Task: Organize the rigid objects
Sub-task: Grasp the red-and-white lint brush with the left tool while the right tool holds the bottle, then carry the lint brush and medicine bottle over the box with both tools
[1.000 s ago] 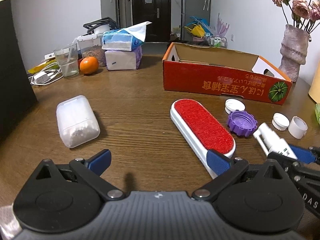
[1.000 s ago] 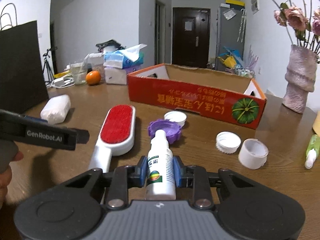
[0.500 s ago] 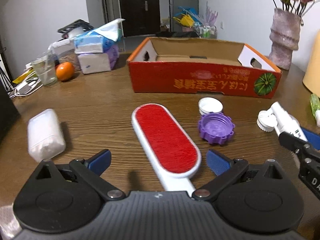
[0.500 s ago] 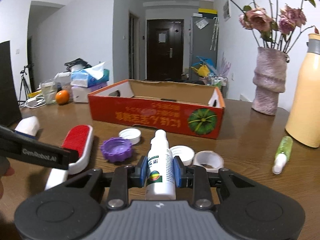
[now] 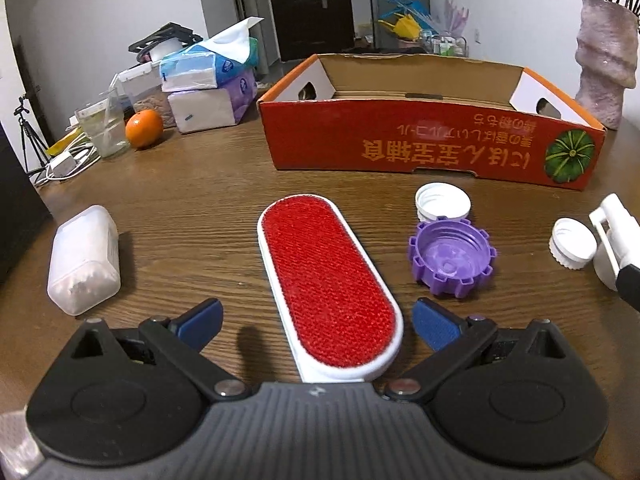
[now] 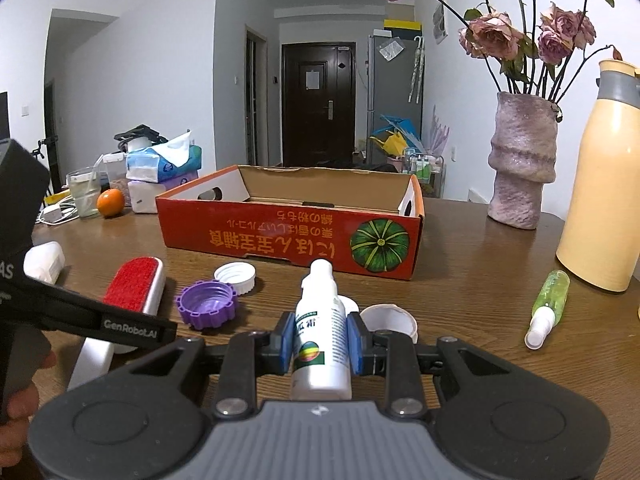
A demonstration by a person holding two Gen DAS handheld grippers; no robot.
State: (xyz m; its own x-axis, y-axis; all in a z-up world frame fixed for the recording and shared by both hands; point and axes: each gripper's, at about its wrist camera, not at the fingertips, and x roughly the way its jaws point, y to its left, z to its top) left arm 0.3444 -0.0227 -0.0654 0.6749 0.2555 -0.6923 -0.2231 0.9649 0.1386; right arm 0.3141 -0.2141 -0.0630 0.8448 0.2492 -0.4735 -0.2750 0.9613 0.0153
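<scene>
We hold a bottle in one hand-held gripper and straddle a brush with the other.

Our right hand-held gripper [image 6: 320, 346], low in the frame's centre, clamps its blue pads on the small white plastic bottle [image 6: 320, 344]. Our left hand-held gripper [image 5: 316, 320] gapes wide around the handle end of the red-faced white lint brush [image 5: 328, 284] lying on the brown wooden worktop [image 5: 200, 208], touching nothing. The open orange cardboard box [image 5: 432, 148] sits beyond, upper centre.
</scene>
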